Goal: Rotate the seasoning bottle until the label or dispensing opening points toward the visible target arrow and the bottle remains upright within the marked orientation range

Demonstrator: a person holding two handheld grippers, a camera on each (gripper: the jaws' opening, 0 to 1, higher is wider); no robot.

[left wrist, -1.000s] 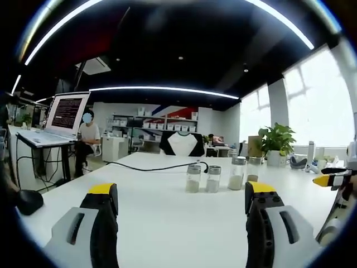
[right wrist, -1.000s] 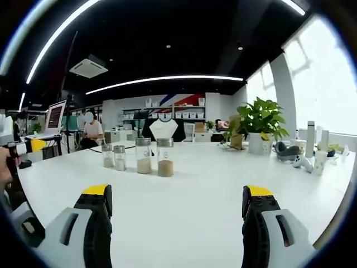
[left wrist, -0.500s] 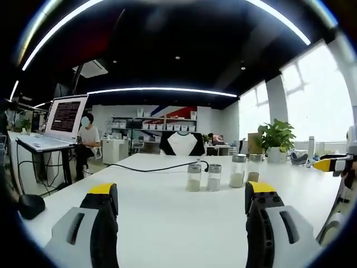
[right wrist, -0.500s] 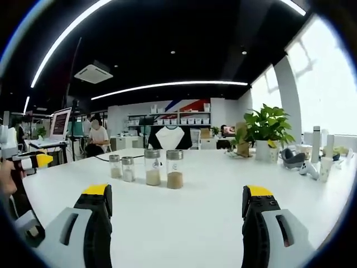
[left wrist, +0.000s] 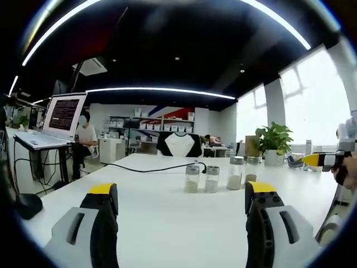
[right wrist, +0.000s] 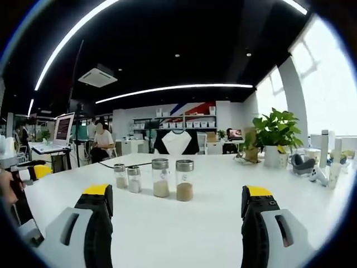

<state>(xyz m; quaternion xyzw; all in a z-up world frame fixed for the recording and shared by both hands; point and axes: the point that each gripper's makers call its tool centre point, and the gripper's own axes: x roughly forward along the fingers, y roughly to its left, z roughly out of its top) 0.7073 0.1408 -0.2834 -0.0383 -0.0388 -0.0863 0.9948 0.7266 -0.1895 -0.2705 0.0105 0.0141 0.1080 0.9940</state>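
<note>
Several glass seasoning bottles with silver caps stand upright in a row on the white table [left wrist: 156, 212]. In the left gripper view I see two short ones [left wrist: 192, 178] [left wrist: 211, 178] and two taller ones [left wrist: 235, 172] [left wrist: 252, 170]. In the right gripper view the tall bottle of brown seasoning [right wrist: 184, 180] is nearest, then a tall one [right wrist: 160, 177] and two short ones [right wrist: 134, 179] [right wrist: 120, 176]. My left gripper [left wrist: 181, 209] is open, well short of the bottles. My right gripper [right wrist: 175, 209] is open too, with nothing between its jaws. The other gripper [left wrist: 329, 162] is at the right edge of the left gripper view.
A black cable [left wrist: 150, 167] lies across the far table. A laptop [left wrist: 58, 120] sits on a stand at the left, with a seated person [left wrist: 85, 139] behind. A potted plant [right wrist: 273, 137] and small items [right wrist: 312, 167] stand at the right of the table.
The right gripper view has drawn closer to the bottles, which look larger and lower in it. The left gripper view has barely shifted. Both grippers stay open.
</note>
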